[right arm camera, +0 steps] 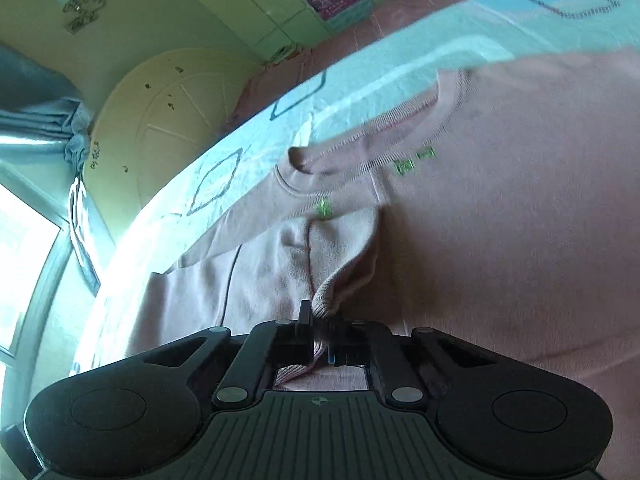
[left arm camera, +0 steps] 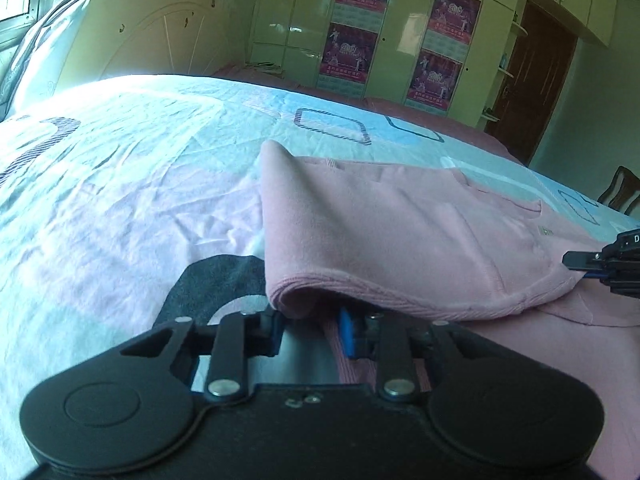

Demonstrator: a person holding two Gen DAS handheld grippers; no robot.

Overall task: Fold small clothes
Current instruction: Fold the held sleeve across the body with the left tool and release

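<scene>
A pink sweatshirt [left arm camera: 400, 220] lies on the bed with one side folded over itself. In the left wrist view its ribbed hem arches over my left gripper [left arm camera: 310, 320]. The jaws stand narrow with the hem's fabric caught between them and the tips hidden under it. My right gripper [right arm camera: 320, 320] is shut on a ribbed edge [right arm camera: 326, 300] of the same sweatshirt [right arm camera: 500, 220], which bunches up from the pads. The neckline [right arm camera: 296, 184] and small green marks [right arm camera: 404, 166] show beyond it. The right gripper [left arm camera: 574, 262] also shows at the right edge of the left wrist view, on the sweatshirt's far corner.
The bed sheet [left arm camera: 120, 180] is pale blue and pink with square outlines and is wrinkled. A cream headboard [left arm camera: 160, 32] stands at the far left, and wardrobes with posters [left arm camera: 360, 20] line the wall behind. A wooden chair [left arm camera: 620, 192] stands by the bed's right side.
</scene>
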